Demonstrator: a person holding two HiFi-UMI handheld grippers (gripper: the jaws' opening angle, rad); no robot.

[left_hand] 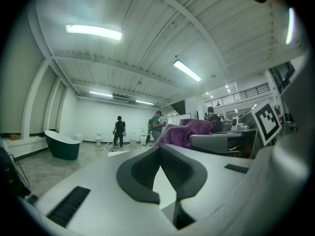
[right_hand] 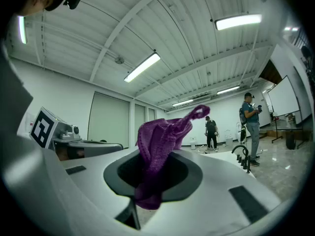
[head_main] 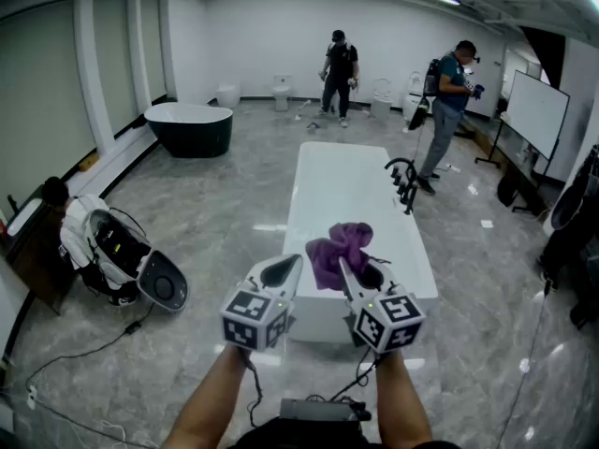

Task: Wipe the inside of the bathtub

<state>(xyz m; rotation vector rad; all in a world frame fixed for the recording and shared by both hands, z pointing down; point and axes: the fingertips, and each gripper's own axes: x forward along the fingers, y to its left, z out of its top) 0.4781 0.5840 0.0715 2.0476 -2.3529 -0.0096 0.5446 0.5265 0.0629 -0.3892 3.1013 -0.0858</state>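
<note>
One purple cloth (right_hand: 160,141), pinched in right claw (head_main: 348,271)

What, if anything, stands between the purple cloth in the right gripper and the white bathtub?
Nothing visible does. The right gripper holds the purple cloth just above the white bathtub's near end; the black faucet stands aside on its right rim.

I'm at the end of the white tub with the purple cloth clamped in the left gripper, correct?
No: the purple cloth is clamped in the right gripper, not the left, as the right gripper view shows. The white tub does lie just ahead.
</note>
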